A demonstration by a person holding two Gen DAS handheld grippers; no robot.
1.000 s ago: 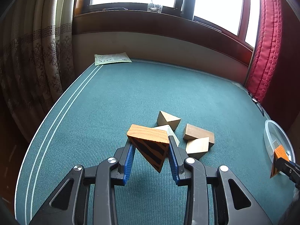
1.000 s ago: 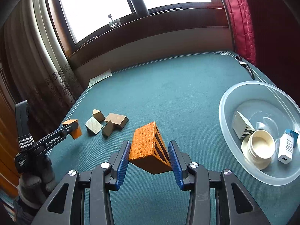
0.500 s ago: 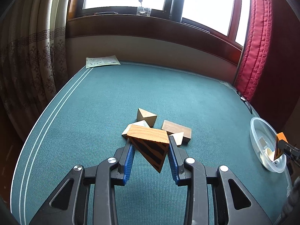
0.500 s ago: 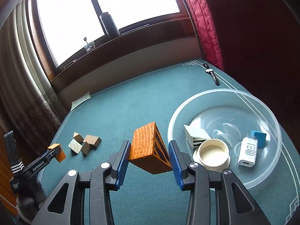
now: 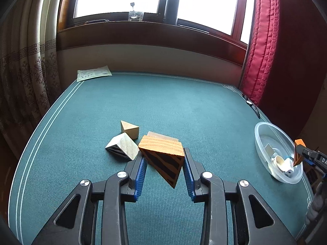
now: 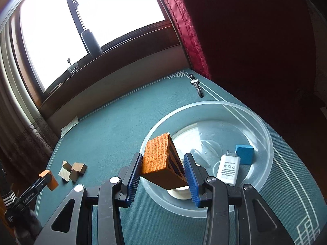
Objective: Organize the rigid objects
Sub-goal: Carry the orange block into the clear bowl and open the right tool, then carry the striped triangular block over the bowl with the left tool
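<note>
Left wrist view: the left claw (image 5: 163,169) is gripping an orange wedge (image 5: 162,157) between its blue pads (image 5: 141,175), the jaws closed onto its sides. The wedge's grained face is pointing up and its black-striped triangular face is facing the camera, with the apex pointing toward 6 o'clock; its long axis is running from 9 to 3 o'clock across the jaws. Just beyond, at 11 o'clock, a pale striped wedge (image 5: 122,148) is lying on the green counter (image 5: 184,110), with a plain wooden wedge (image 5: 129,129) behind it and a brown block (image 5: 161,136) partly hidden behind the held piece. A clear bowl (image 5: 263,130) is sitting at 3 o'clock.

Right wrist view: the right claw (image 6: 163,173) is clamping a second orange wedge (image 6: 158,159), held above the near rim of the bowl (image 6: 263,134). Its grained face is turning toward 10 o'clock, its striped face toward 3 o'clock, and its long axis is running from 6 to 12 o'clock. Inside the bowl, a white charger (image 6: 228,169) and a blue block (image 6: 244,154) are lying at 3 o'clock. A wristwatch (image 6: 197,84) is resting on the counter at 1 o'clock, farthest away.
</note>
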